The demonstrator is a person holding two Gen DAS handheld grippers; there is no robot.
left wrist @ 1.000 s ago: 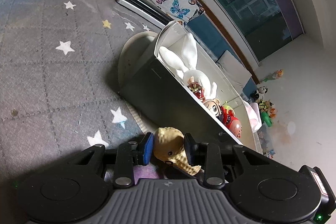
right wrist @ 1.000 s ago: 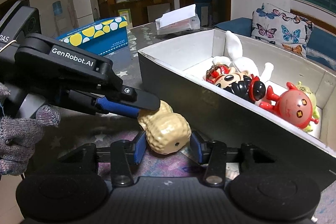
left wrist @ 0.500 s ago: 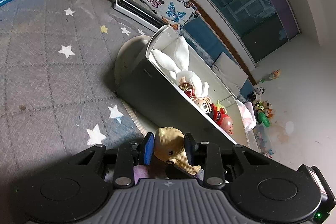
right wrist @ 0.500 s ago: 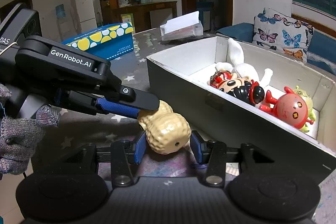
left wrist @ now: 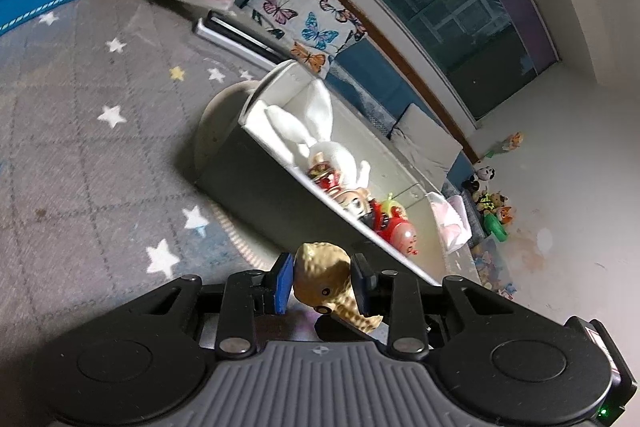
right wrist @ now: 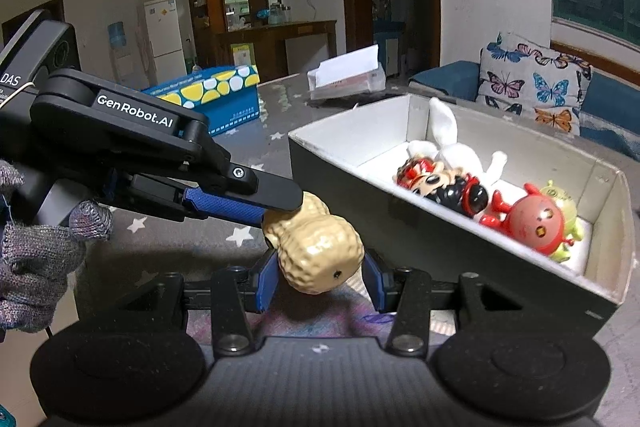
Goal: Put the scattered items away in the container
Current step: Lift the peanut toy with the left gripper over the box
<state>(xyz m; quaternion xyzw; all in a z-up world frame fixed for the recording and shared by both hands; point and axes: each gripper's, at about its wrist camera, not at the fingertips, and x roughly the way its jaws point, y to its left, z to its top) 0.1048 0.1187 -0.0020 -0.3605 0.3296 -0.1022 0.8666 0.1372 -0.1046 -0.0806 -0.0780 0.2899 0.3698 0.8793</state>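
Left wrist view: left tongs pinch a tan peanut-shaped toy by one lobe, blue pads on either side, held above the star-print counter just short of the near wall of the open box. Toy looks like hard moulded plastic, light, stiff, pebbled skin so probably not slippery; narrow waist or a single lobe seems the best place to grip. Box already holds a white rabbit plush and a red round figure; also seen only here are a floor pile of other toys past the box and a butterfly cushion. Right wrist view: right tongs pinch the other lobe of the same peanut toy, so both tongs clamp one toy, which hangs clear of the counter near the box corner. Only this view shows the left tool from the side, a gloved hand on it, and free space at the box's near end for a drop, likely.
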